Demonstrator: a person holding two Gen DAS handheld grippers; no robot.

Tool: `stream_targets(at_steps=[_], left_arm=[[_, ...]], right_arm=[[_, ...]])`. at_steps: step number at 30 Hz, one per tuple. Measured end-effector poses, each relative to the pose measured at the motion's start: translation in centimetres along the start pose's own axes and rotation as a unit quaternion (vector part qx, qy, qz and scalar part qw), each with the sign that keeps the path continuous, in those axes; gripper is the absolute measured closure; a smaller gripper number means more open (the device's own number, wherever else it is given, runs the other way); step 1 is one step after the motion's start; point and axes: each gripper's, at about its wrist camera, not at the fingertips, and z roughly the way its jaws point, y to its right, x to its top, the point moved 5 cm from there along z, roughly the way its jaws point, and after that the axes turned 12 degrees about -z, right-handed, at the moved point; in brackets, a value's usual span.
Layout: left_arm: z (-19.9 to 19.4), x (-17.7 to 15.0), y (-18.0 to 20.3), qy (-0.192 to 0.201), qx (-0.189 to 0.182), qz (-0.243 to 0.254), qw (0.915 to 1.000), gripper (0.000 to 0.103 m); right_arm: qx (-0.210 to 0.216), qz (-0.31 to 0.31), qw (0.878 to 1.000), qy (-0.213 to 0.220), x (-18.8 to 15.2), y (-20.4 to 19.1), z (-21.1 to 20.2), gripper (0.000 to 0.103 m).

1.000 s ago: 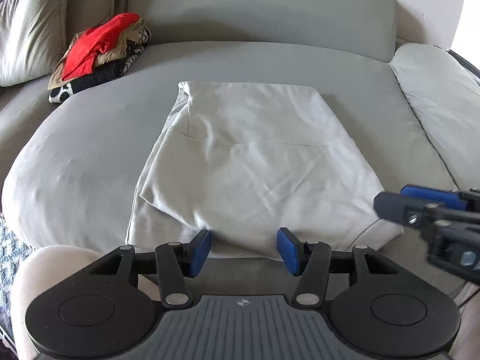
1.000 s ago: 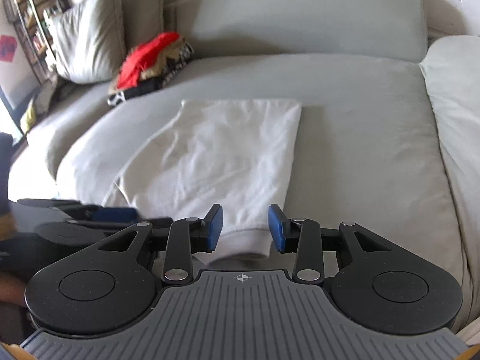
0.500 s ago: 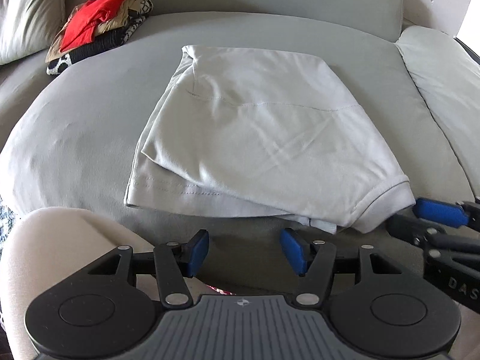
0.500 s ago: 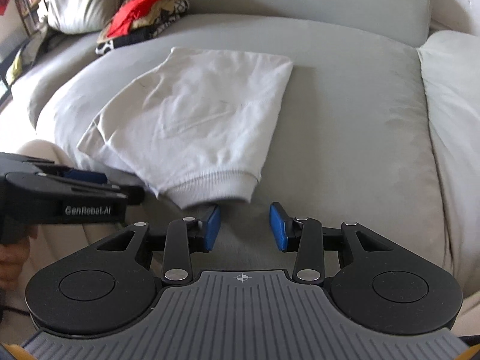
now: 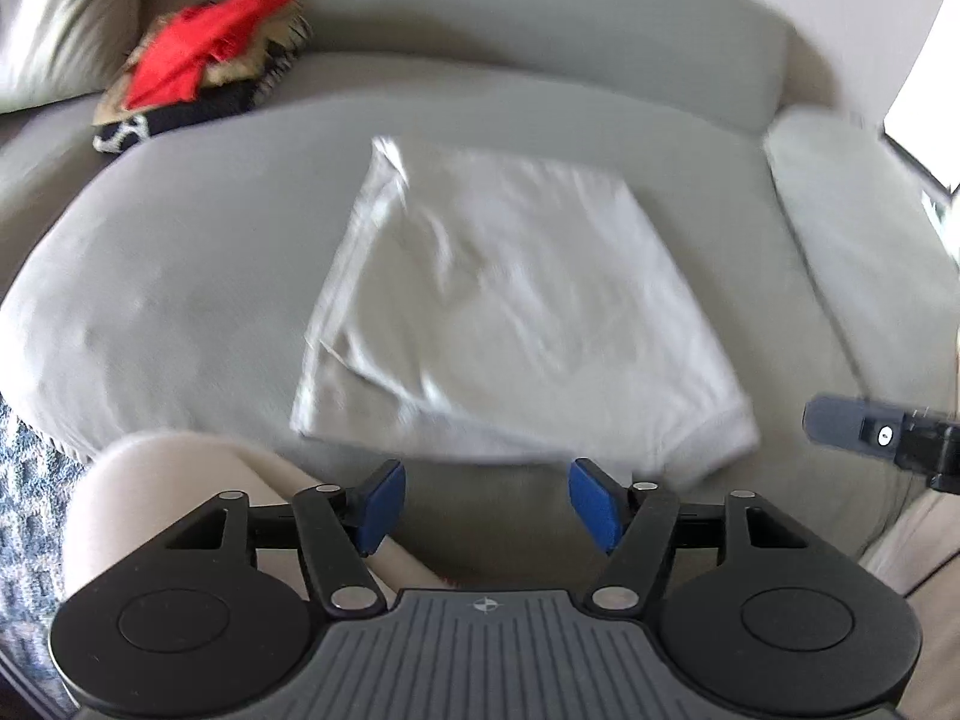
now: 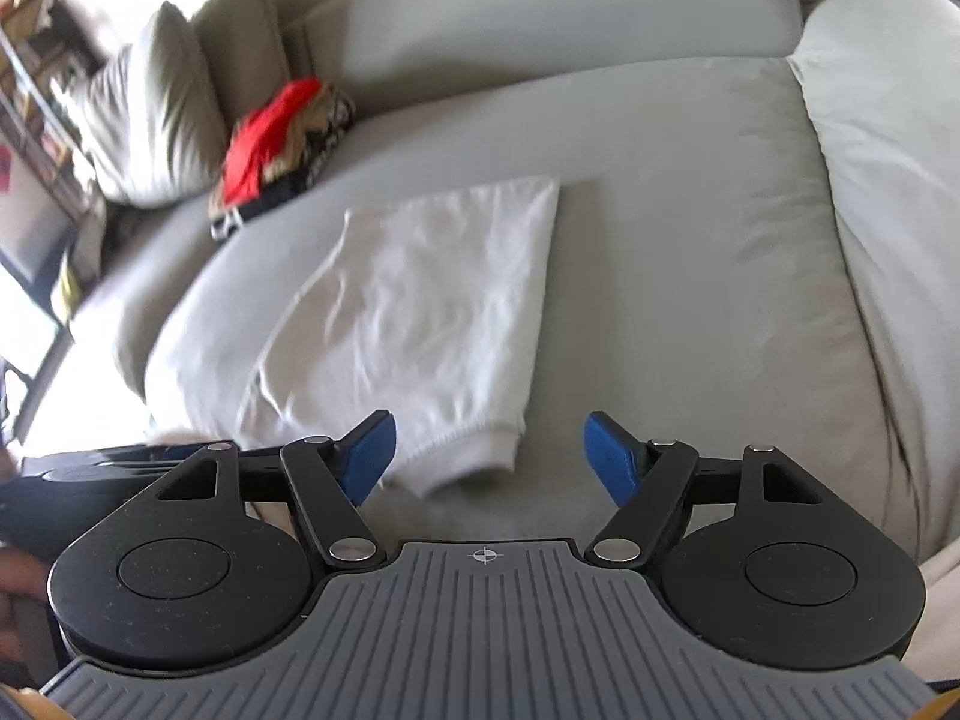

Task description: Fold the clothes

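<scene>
1. left wrist view: our left tool (image 5: pixel 483 504) hangs just short of the near hem of the white garment (image 5: pixel 510 306), its blue pads spreading wider with nothing between them. the garment lies folded once on the grey sofa seat (image 5: pixel 180 276), its cuffed corner nearest the tool. the right tool (image 5: pixel 864 429) shows at the frame's right edge, just off that corner. a pile of clothes (image 5: pixel 198 72) with a red piece on top sits well apart at the far left, near a cushion (image 5: pixel 54 42).

2. right wrist view: our right tool (image 6: pixel 489 453) is also opening, pads wide, empty; the garment's cuffed corner (image 6: pixel 474 450) lies below the gap between them, untouched. the left tool's body (image 6: pixel 102 480) is low at the left edge.

3. risks, as we judge them:
- the frames are blurred, so aiming for the hem now could miss it or pinch the sofa cover.
- the near edge shows stacked layers; catching only the top one would peel the fold open.
- uneven lifts by the two tools could skew the next fold.
- the seat curves down at the front, so a tug toward us may slide the garment off.
</scene>
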Motion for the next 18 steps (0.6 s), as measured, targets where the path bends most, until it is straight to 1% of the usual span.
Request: stream_targets(at_steps=[4,7,9,12,18], left_arm=[[-1.2,2.1,-1.6,0.039,-0.012,-0.042,0.9983,0.033],[-1.0,3.8,-3.4,0.054,-0.007,-0.083,0.9951,0.028],[-0.5,5.0,-4.7,0.055,-0.006,-0.107,0.9927,0.027],[0.3,6.5,-5.9,0.052,-0.008,-0.129,0.9902,0.025],[1.4,8.9,-8.2,0.044,-0.02,-0.154,0.9869,0.023]], right_arm=[[0.011,0.023,1.0,0.006,1.0,0.3,0.5,0.028],[0.017,0.036,0.999,0.008,1.4,0.5,1.0,0.028],[0.02,0.042,0.999,0.01,1.8,0.6,1.4,0.028],[0.022,0.053,0.998,0.014,2.4,1.0,2.2,0.028],[0.022,0.082,0.996,0.02,3.5,2.2,4.0,0.028]])
